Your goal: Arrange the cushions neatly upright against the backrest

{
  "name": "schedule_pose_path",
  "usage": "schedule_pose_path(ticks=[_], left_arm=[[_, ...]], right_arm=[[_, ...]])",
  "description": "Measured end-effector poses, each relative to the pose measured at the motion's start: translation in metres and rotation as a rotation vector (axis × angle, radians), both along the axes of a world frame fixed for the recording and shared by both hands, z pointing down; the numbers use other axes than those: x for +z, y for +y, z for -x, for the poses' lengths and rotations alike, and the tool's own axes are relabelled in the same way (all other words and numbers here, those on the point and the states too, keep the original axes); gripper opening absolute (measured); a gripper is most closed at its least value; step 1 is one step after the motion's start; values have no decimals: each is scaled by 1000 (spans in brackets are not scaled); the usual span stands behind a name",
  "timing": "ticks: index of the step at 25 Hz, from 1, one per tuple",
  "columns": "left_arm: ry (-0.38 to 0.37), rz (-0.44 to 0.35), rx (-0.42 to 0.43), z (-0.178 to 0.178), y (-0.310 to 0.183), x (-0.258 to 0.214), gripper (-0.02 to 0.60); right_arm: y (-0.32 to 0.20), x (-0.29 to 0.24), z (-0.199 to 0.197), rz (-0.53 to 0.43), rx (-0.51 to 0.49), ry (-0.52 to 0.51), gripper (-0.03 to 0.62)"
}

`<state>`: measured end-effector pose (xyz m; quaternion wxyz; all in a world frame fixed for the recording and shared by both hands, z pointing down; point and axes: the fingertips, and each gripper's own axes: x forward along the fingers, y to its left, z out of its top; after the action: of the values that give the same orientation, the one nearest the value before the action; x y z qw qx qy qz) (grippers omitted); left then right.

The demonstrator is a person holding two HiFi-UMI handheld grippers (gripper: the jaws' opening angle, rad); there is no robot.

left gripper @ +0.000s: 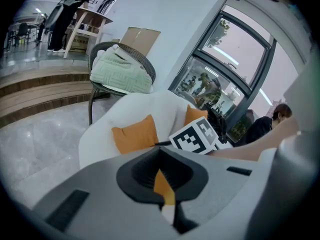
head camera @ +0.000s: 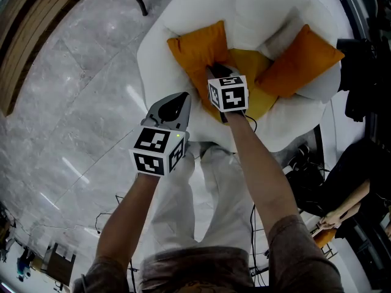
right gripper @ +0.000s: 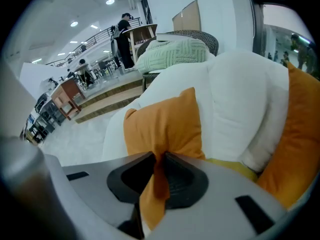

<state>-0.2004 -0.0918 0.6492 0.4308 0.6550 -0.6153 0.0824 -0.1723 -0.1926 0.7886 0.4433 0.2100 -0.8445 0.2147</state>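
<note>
Grip: the right gripper is pinched on a thin fold of the left cushion.
Cushion: tilted on the seat, near the backrest.
Left gripper: pressed together, empty.
Advice: the cushion should be raised slowly, since the fold may slip out.
</note>
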Motion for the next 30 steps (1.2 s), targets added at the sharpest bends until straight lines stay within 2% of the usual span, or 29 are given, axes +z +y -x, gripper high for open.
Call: schedule_pose_path(ticks=[1, 3, 14, 22, 30], left_arm=[[0, 3, 0, 0, 0, 1, 5], [3, 10, 0, -1, 1, 2, 5], [4, 11, 57, -21, -10, -12, 5], [1, -11, 136, -50, -39, -55, 5], [-4, -57, 206, -82, -71, -113, 5]], right_arm=[[0, 0, -2, 3, -4, 7, 59], [1, 0, -4, 4, -6, 16, 23], [-11, -25, -19, 9, 117, -45, 25], [-51, -89, -37, -25, 219, -129, 25], [-81, -152, -71, -43, 318, -180, 25]])
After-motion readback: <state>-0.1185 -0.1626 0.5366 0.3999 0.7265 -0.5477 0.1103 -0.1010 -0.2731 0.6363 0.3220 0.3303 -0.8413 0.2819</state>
